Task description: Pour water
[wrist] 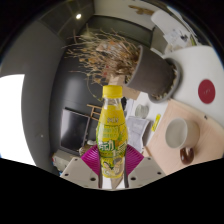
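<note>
Jaws closed in on the bottle point(113, 140): both magenta pads point(93, 158) sit flush against its lower body, no gap visible on either side, so I read it as a firm pinch by the gripper point(113, 170). The right pad is mostly hidden behind the bottle, so contact there is inferred.

Grip is low on the body, below the label's midline. Probably deliberate: it keeps the neck and cap point(113, 92) free and leaves the top able to swing over a target when tipping. Bottle is upright, centred between the fingers, axis roughly in line with the camera's up direction. Can't tell if its base rests on anything or is already lifted; the bottom is hidden behind the fingers.

Bottle looks: clear plastic, yellow-green label wrapping most of the body, yellow cap on. Contents not readable through the label. Cap on means pouring hasn't begun, and by my read it has to come off first.

Likely receiver: a white cup point(177, 132) to the right and slightly beyond the fingers, standing on a pinkish tabletop point(196, 142), well apart from the bottle. A small dark item sits near it, too small to identify.

Far background: a dried grass-like bunch point(105, 55) directly behind the bottle's top, with a large grey cylinder point(155, 72) to its right. Neither touches the bottle.

Risk call: a low grip on a tall bottle could let it pivot in the pads when tilted.
</note>
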Action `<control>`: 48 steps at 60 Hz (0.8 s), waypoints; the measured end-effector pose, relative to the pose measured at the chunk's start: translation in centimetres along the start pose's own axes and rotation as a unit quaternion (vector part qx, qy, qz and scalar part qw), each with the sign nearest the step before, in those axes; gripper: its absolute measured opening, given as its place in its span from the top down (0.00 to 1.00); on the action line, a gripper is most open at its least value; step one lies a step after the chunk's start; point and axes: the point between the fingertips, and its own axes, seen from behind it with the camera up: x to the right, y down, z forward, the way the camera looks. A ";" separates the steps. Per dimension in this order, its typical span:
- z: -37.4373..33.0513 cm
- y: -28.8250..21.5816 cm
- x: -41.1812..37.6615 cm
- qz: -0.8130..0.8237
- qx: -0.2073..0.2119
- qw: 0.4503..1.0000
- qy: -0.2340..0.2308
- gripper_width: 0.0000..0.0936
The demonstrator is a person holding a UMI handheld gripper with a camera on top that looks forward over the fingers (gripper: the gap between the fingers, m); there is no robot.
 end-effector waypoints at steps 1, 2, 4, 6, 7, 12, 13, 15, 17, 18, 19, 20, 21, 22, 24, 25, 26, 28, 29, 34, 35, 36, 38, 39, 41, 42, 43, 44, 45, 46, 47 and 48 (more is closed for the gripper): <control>-0.2 -0.8 -0.4 -0.036 0.010 0.999 0.000 0.69; -0.4 -1.7 -1.0 -0.069 0.020 0.997 0.006 0.70; -1.1 -3.7 -2.2 -0.134 0.043 0.990 0.009 0.70; -1.8 -5.6 -3.2 -0.192 0.064 0.979 0.012 0.69; -2.1 -6.5 -3.6 -0.220 0.073 0.973 0.015 0.69; -4.0 -11.2 -4.1 -0.327 0.114 0.937 0.039 0.69; -4.4 -12.1 -3.9 -0.346 0.122 0.929 0.046 0.69; -5.0 -13.9 -3.3 -0.382 0.135 0.912 0.064 0.69; -5.6 -15.6 -2.2 -0.415 0.145 0.894 0.086 0.69; -5.8 -16.4 -1.5 -0.431 0.148 0.885 0.098 0.69; -6.4 -16.8 -0.6 -0.446 0.150 0.876 0.109 0.69; -6.5 -17.6 0.2 -0.459 0.150 0.867 0.122 0.69; -6.7 -18.2 1.0 -0.471 0.150 0.859 0.133 0.69; -6.7 -18.7 2.0 -0.481 0.148 0.852 0.144 0.70; -6.7 -19.6 4.1 -0.499 0.141 0.839 0.164 0.69; -6.7 -19.9 5.2 -0.507 0.137 0.833 0.174 0.70; -6.6 -20.2 6.4 -0.514 0.132 0.828 0.184 0.70; -6.5 -20.6 8.8 -0.524 0.118 0.818 0.204 0.69; -6.8 -20.3 10.3 -0.530 0.114 0.813 0.212 0.70; -6.5 -20.6 15.3 -0.546 0.082 0.797 0.244 0.69; -6.5 -20.5 16.2 -0.548 0.077 0.795 0.249 0.69; -6.4 -20.1 17.4 -0.549 0.072 0.793 0.253 0.69; -6.5 -20.0 19.0 -0.550 0.062 0.791 0.260 0.69; -6.5 -19.9 19.6 -0.550 0.057 0.791 0.262 0.69; -6.5 -19.7 20.8 -0.550 0.049 0.790 0.266 0.69; -6.6 -19.6 21.4 -0.551 0.046 0.789 0.268 0.69; -6.6 -19.6 22.0 -0.552 0.043 0.787 0.272 0.69; -6.3 -19.3 22.6 -0.553 0.041 0.786 0.275 0.69; -6.4 -19.1 23.3 -0.552 0.038 0.785 0.278 0.69; -6.7 -19.1 23.0 -0.554 0.047 0.784 0.274 0.69; -6.7 -19.1 22.9 -0.554 0.054 0.786 0.268 0.69; -6.8 -19.0 23.2 -0.552 0.054 0.787 0.270 0.69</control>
